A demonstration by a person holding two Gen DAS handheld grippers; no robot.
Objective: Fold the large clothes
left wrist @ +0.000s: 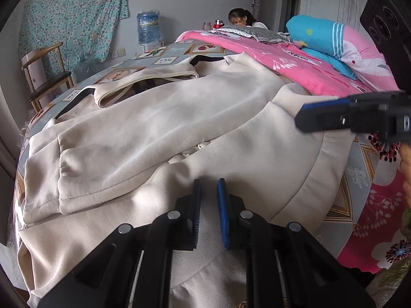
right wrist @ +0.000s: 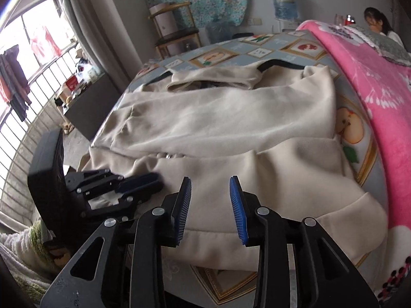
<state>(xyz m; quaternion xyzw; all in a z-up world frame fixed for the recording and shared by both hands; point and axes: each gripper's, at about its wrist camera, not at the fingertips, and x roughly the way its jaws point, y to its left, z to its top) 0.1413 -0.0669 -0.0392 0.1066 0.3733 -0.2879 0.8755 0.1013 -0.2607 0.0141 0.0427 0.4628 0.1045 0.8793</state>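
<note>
A cream jacket (left wrist: 164, 118) lies spread across the bed, one sleeve folded across its body and the collar at the far end. My left gripper (left wrist: 209, 184) sits at the near ribbed hem with its jaws almost together and hem fabric running up between the pads. The right wrist view shows that left gripper (right wrist: 157, 179) lying low on the jacket (right wrist: 231, 118) at its left hem. My right gripper (right wrist: 210, 182) stands open just above the near hem, with nothing between its pads. From the left wrist view the right gripper (left wrist: 300, 118) hovers over the jacket's right shoulder area.
The bed has a patterned sheet (right wrist: 282, 48). A pink blanket (right wrist: 372, 82) and a blue pillow (left wrist: 316, 33) pile along the right. A wooden chair (left wrist: 46, 77) and water bottle (left wrist: 147, 27) stand by the far wall. A person (left wrist: 239, 19) sits beyond the bed. A barred window (right wrist: 30, 59) is left.
</note>
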